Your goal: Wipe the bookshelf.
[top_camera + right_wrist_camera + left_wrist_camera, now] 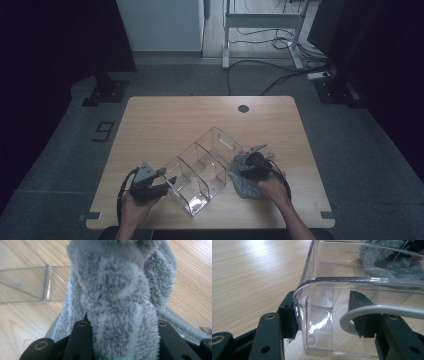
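A clear acrylic organizer (202,170) with several compartments lies diagonally across the near half of the wooden counter (165,120). Its near-left end wall sits between the jaws of the left tool (167,181): in the left gripper view the left pad presses against the rounded corner of the clear wall (317,312), while the right jaw stands inside the box behind that wall, so the left tool is clamped on the organizer's end. A white cable (372,311) curves in front of the right jaw.

Just beside the organizer's right long side lies a grey fluffy towel (244,177), bunched on the counter. The right tool (248,167) is closed on a thick fold of it; in the right gripper view the plush roll (120,315) rises between the two black jaws, with a corner of the organizer (47,282) behind it on the left.

Beyond the counter, cables (280,75) trail over the grey floor.
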